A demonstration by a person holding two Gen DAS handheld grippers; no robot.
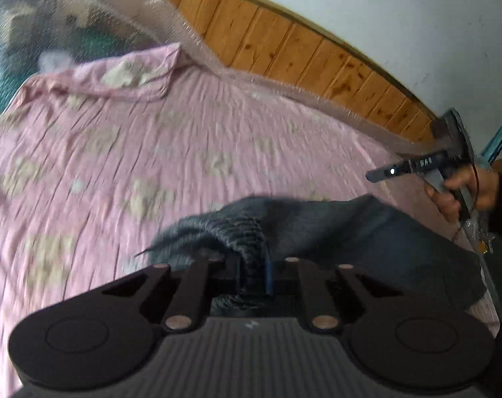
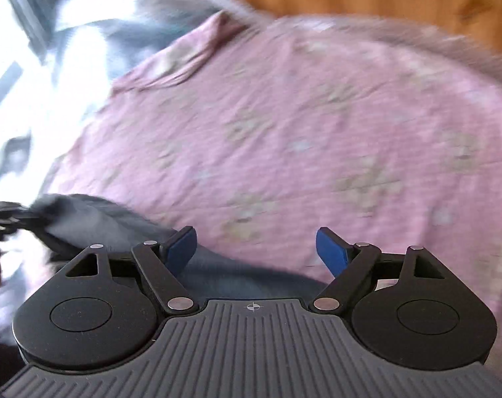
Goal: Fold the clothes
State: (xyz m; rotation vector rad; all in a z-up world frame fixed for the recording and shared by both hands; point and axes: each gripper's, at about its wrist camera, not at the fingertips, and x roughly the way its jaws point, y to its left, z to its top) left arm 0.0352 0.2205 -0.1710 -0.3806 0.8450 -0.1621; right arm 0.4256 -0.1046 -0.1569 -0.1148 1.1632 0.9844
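Garment [image 1: 350, 232], dark grey, is lying low in frame on the pink bed [image 1: 151, 152], its ribbed edge pinched in the left gripper [image 1: 251, 272]; right gripper [image 2: 256, 248] is hovering wide open just above it.

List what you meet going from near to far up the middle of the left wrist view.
Left tongs shut on the dark grey garment → pink floral bedsheet → wooden wall panelling → white wall.
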